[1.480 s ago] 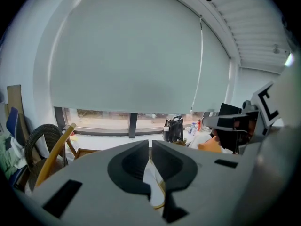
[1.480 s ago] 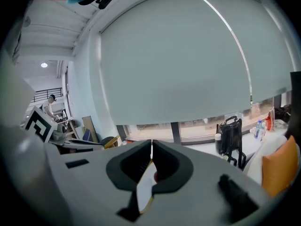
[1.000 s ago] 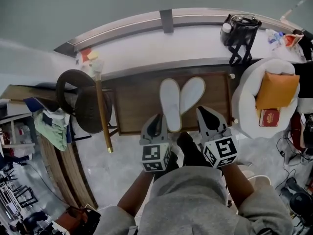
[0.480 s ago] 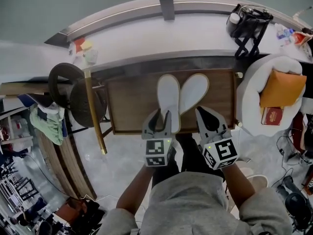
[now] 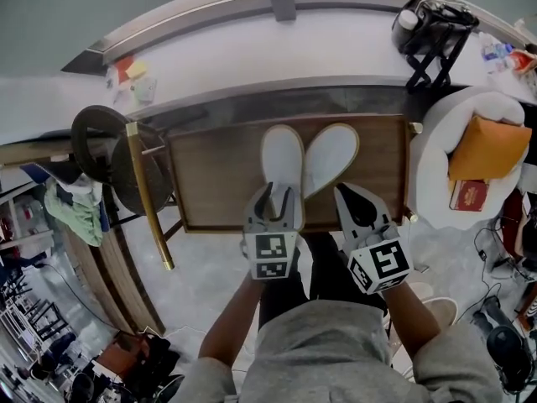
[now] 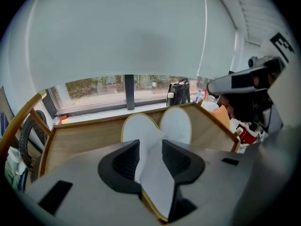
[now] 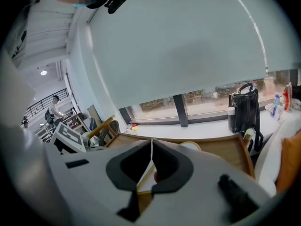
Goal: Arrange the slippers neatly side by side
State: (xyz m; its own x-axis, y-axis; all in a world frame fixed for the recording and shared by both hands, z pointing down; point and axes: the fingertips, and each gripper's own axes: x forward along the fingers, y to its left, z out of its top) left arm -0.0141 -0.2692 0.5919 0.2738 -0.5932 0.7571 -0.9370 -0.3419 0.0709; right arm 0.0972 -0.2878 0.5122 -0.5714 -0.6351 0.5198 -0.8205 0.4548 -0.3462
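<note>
Two white slippers with tan edging lie toes away on a low wooden table (image 5: 210, 175), heels close together and toes fanned apart. The left slipper (image 5: 282, 159) (image 6: 138, 128) has its heel between the jaws of my left gripper (image 5: 278, 193) (image 6: 150, 145). Those jaws are opening and stand off the sole on both sides. The right slipper (image 5: 331, 152) (image 6: 177, 124) leans in towards it. My right gripper (image 5: 344, 191) (image 7: 151, 142) is shut, just right of that slipper's heel, over the table's near edge. Only a strip of the slipper's tan edging (image 7: 146, 175) shows below its jaws.
A white armchair (image 5: 436, 179) with an orange cushion (image 5: 487, 149) stands right of the table. A black bag (image 5: 432, 23) sits on the window sill (image 5: 252, 57) behind. At the left stand a dark round chair (image 5: 101, 154) and a wooden pole (image 5: 147, 196).
My left gripper's jaws have gone from shut on the left slipper's heel to parted around it. The right gripper has stayed shut in about the same place.
</note>
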